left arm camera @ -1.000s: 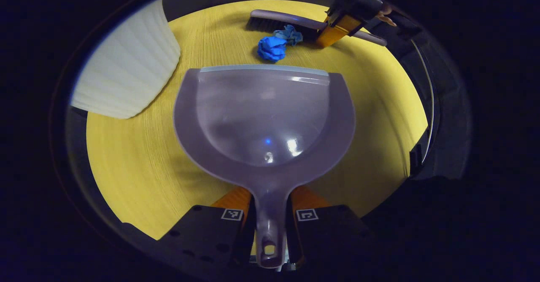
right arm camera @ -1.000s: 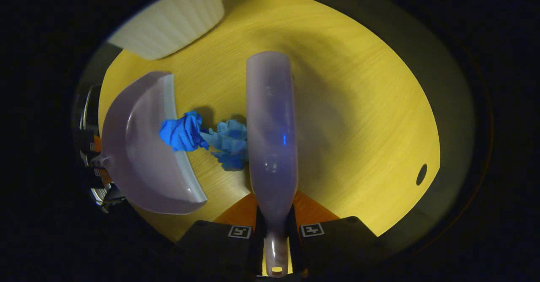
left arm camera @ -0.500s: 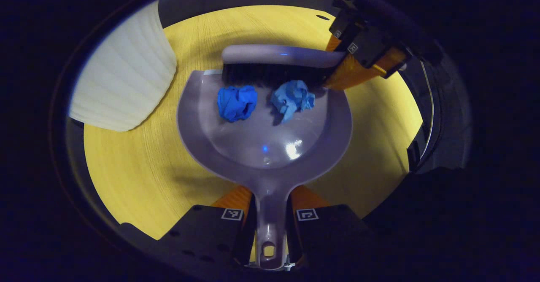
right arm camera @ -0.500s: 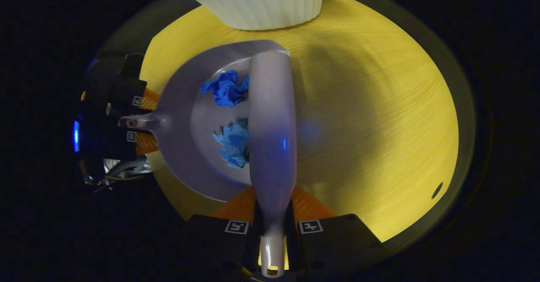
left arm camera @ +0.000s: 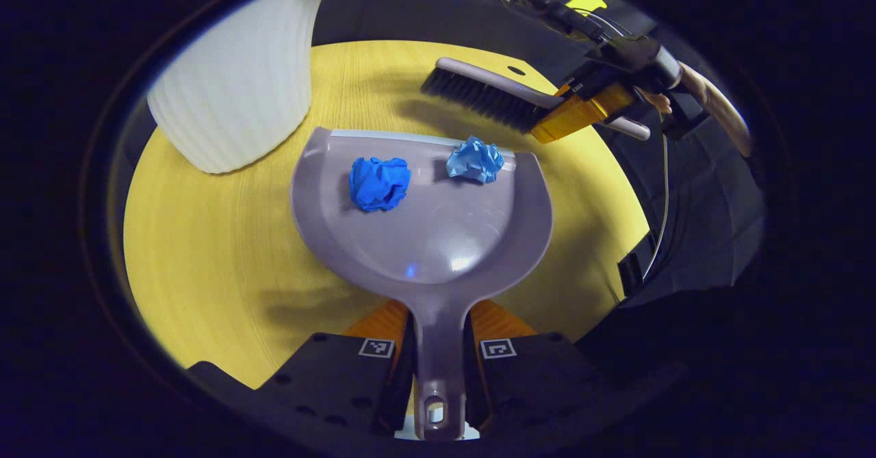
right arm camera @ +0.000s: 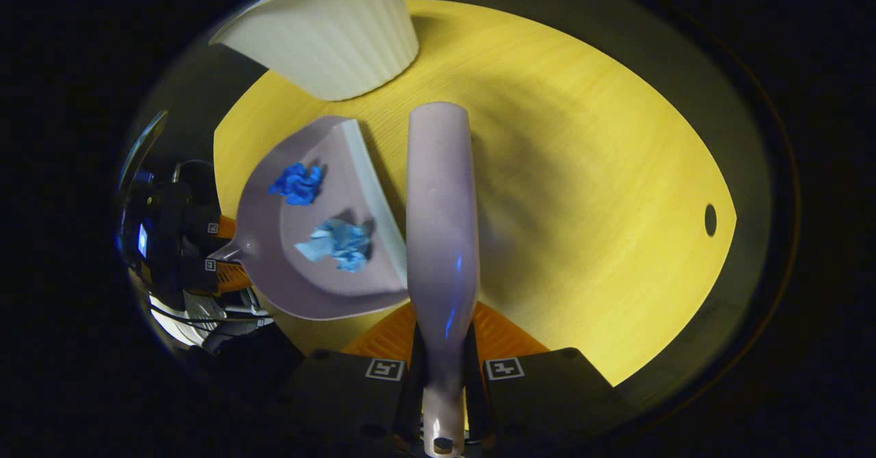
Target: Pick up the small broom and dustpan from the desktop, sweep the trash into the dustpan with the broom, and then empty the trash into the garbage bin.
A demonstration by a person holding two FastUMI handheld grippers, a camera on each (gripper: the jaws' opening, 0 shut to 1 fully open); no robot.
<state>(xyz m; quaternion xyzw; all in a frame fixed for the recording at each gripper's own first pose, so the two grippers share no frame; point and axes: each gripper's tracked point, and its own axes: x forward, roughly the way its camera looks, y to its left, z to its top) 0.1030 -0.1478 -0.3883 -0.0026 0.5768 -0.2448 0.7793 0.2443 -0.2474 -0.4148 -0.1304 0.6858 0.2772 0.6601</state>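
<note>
A grey dustpan (left arm camera: 438,232) is held by its handle in my left gripper (left arm camera: 438,331), which is shut on it. Two crumpled blue paper balls, a darker one (left arm camera: 378,183) and a paler one (left arm camera: 475,160), lie in the pan near its front lip. My right gripper (right arm camera: 441,335) is shut on the handle of the small grey broom (right arm camera: 440,225). In the left gripper view the broom (left arm camera: 493,95) hangs lifted beyond the pan's lip, bristles down, with the right gripper (left arm camera: 582,105) on its handle. The right gripper view has the dustpan (right arm camera: 321,266) to the broom's left with both balls (right arm camera: 299,184) (right arm camera: 339,242) inside.
A white ribbed garbage bin (left arm camera: 233,95) stands at the far left of the yellow wooden desktop (left arm camera: 205,252); it is also at the top of the right gripper view (right arm camera: 328,33). A small dark hole (right arm camera: 710,220) marks the desktop. A hand (left arm camera: 712,102) holds the right gripper.
The broom swept both blue balls into the dustpan, then lifted up and away from the pan's lip. The dustpan has tilted up slightly, and the bin looks nearer.
</note>
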